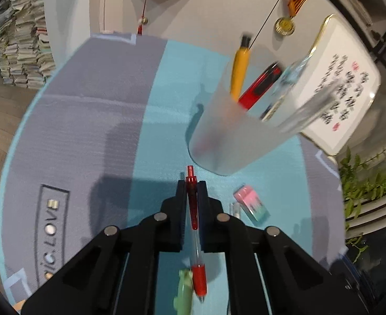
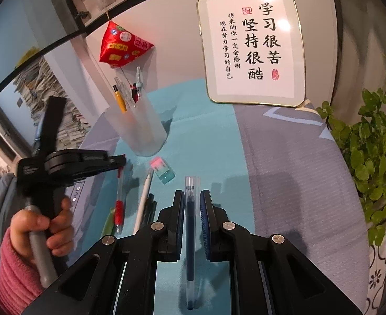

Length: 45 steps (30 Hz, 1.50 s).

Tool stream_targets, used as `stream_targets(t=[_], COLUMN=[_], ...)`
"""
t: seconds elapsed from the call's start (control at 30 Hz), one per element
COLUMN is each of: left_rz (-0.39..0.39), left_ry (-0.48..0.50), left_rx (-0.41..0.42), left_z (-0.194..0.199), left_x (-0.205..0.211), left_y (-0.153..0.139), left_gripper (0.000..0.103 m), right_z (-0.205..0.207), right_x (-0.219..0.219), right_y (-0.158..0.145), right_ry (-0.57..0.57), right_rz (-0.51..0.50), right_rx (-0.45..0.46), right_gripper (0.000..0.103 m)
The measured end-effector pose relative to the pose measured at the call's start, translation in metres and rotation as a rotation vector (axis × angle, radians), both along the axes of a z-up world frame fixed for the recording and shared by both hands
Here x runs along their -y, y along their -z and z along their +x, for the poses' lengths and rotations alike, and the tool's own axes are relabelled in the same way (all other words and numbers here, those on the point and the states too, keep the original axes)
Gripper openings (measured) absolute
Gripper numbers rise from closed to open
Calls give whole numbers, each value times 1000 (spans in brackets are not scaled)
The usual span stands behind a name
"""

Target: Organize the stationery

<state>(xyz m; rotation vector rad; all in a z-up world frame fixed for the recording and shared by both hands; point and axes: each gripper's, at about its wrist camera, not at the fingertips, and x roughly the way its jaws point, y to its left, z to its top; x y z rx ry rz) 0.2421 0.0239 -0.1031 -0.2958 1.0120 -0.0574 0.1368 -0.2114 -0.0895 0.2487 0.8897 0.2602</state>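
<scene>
My left gripper (image 1: pixel 192 187) is shut on a red pen (image 1: pixel 193 204), held along the fingers just in front of the frosted pen cup (image 1: pixel 227 141). The cup holds a yellow pen (image 1: pixel 240 71), a red-black pen (image 1: pixel 258 86) and clear pens. In the right wrist view the left gripper (image 2: pixel 116 161) holds the red pen (image 2: pixel 119 210) left of the cup (image 2: pixel 140 128). My right gripper (image 2: pixel 192 197) has a clear blue-ink pen (image 2: pixel 190 231) between its jaws; small gaps show on both sides.
A pink-and-teal eraser (image 2: pixel 162 170), a white pen (image 2: pixel 143 202), black pens (image 2: pixel 151 210) and a green item (image 1: pixel 183 294) lie on the teal-and-grey mat (image 2: pixel 211 144). A framed calligraphy board (image 2: pixel 253 47) leans on the wall. A plant (image 2: pixel 371 152) stands at right.
</scene>
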Motion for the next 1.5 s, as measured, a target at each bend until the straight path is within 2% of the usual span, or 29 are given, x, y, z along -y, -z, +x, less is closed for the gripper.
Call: stream_targets(t=[0.3, 0.5, 0.63, 0.73, 0.77, 0.83, 0.87, 0.9, 1.0, 1.1, 1.17, 1.4, 1.5], left_rz=[-19, 11, 46, 40, 38, 18, 4, -4, -51, -181, -200, -225, -269], left_ry=[36, 74, 107, 90, 81, 40, 5, -42, -182, -290, -320, -387, -448], left_rx=[169, 292, 337, 343, 336, 291, 252, 206, 76, -78, -126, -171, -242], left_z=[-49, -63, -62, -63, -64, -66, -66, -65, -63, -61, -57, -36, -27], left_x=[-6, 1, 9, 5, 1, -14, -24, -35, -68, -96, -98, -91, -96], left_y=[-59, -96, -114, -114, -111, -96, -86, -74, -42, -6, 3, 12, 23], left_gripper=[6, 5, 5, 5, 6, 22, 41, 50, 46, 46, 46, 48, 48], right_z=[-12, -19, -22, -25, -25, -27, -27, -27, -24, -19, -17, -17, -17], right_x=[-5, -8, -9, -7, -6, -4, -3, -2, -1, -6, -11, -19, -14], right_y=[-12, -20, -23, -23, -23, -23, -23, -22, -20, -16, -14, -14, -14], right_ry=[-6, -4, -4, -2, -2, 2, 3, 4, 8, -6, -19, -46, -33], right_rz=[6, 4, 2, 5, 5, 2, -1, -4, -3, 4, 7, 4, 4], right_rx=[28, 44, 49, 52, 52, 49, 47, 46, 40, 33, 28, 34, 34], right_gripper=[13, 13, 13, 13, 13, 13, 13, 13, 13, 13, 13, 13, 13])
